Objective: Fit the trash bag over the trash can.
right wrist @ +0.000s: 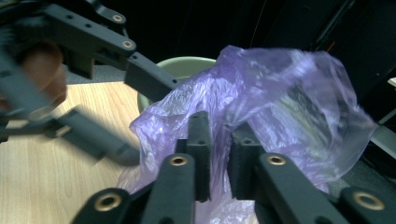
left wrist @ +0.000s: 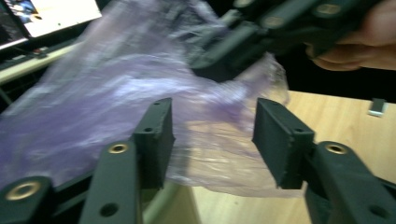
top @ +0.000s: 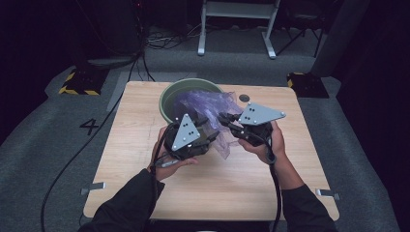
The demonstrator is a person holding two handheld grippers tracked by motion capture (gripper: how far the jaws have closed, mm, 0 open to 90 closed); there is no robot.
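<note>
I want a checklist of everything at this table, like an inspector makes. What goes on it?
Surface: wooden table, bare at the near side; a dark round spot near the far edge.
Job's things: thin purple plastic bag, crumpled, spilling over the near rim of a green bin that stands at the far edge.
Clutter: nothing seen.
Grippers: left gripper open, jaws wide apart with the bag just beyond them; right gripper with jaws nearly together, pinching a fold of the bag.
Cables: one black cable trails from the right gripper along the forearm; another runs over the floor at left.
Surroundings: grey carpet, yellow-and-black striped blocks, white frame legs behind.
</note>
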